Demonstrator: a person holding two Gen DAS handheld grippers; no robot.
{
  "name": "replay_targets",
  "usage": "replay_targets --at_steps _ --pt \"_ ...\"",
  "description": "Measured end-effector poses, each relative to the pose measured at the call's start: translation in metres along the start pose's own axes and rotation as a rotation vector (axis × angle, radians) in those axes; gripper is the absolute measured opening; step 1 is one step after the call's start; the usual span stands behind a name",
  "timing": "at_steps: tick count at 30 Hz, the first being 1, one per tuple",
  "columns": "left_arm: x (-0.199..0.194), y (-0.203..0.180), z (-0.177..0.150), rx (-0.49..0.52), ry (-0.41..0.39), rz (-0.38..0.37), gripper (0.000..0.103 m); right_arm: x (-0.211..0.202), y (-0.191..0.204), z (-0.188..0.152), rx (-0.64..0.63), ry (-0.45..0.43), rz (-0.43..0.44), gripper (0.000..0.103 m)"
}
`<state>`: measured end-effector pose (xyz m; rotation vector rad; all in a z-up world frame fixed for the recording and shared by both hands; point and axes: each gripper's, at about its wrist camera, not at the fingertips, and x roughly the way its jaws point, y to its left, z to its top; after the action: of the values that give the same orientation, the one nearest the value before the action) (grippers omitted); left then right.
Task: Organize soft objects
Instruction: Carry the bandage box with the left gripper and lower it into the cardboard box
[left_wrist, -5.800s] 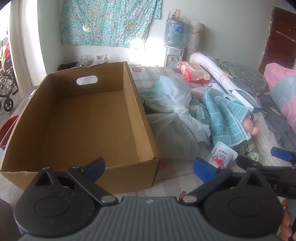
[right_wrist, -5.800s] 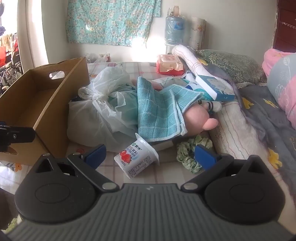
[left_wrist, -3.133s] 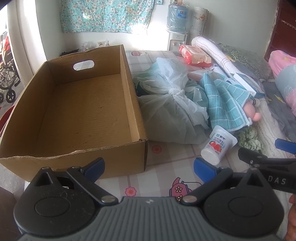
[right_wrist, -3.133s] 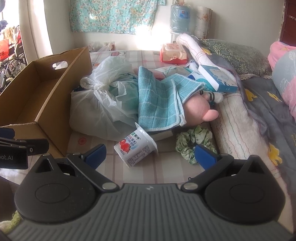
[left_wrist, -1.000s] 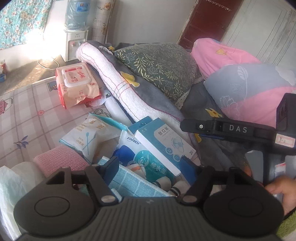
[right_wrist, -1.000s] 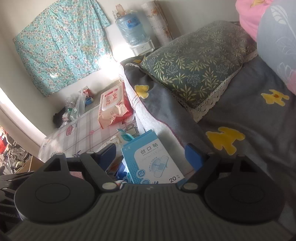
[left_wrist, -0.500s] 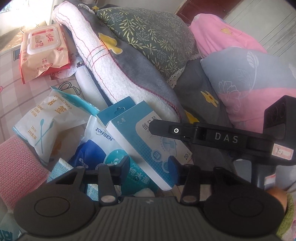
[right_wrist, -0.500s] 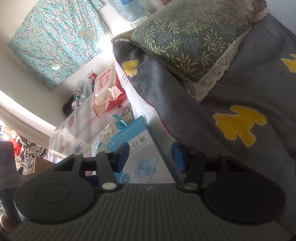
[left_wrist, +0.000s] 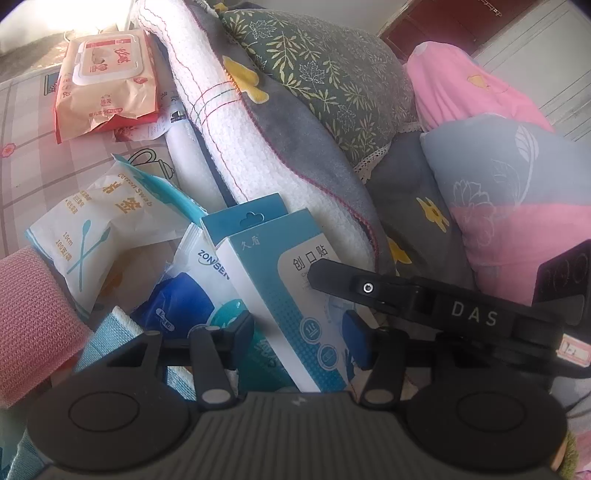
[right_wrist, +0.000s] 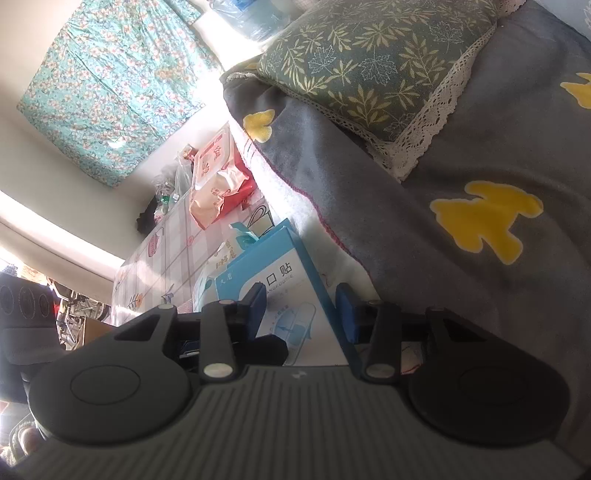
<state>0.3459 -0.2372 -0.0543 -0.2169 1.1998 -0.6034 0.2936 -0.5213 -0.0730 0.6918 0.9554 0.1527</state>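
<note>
While my left gripper (left_wrist: 299, 341) opens and my right gripper (right_wrist: 301, 308) closes astride the plaster box (left_wrist: 291, 291), the cotton-swab packet (left_wrist: 107, 221) and grey blanket (right_wrist: 461, 258) crowd it.

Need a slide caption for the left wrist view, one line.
Left gripper opening around the blue-and-white plaster box, right gripper's finger across it, cotton swab pack alongside.

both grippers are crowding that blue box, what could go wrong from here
1. Both grippers bracket the same blue box: the left gripper is opening and the right gripper is closing, so they could tug against each other or bump.
2. The box leans on a wipes pack and a cotton swab bag; lifting it could drag or topple them.
3. It looks like rigid card; a hard squeeze might crush it.
</note>
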Motion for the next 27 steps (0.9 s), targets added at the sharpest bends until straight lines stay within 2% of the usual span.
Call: replay_targets --at_steps 6,15,27 --pt "-0.024 -0.004 -0.002 0.018 -0.033 -0.008 0.051 -0.017 0.010 -0.008 0.015 -0.031 0.023 0.041" --pt "-0.085 0.000 -0.016 0.041 -0.108 0.003 0.049 -0.045 0.055 -0.026 -0.027 -0.084 0.079 0.041" --pt "-0.204 0.036 -0.060 0.026 -0.257 0.064 0.049 -0.057 0.160 -0.061 -0.137 -0.075 0.199 0.043"
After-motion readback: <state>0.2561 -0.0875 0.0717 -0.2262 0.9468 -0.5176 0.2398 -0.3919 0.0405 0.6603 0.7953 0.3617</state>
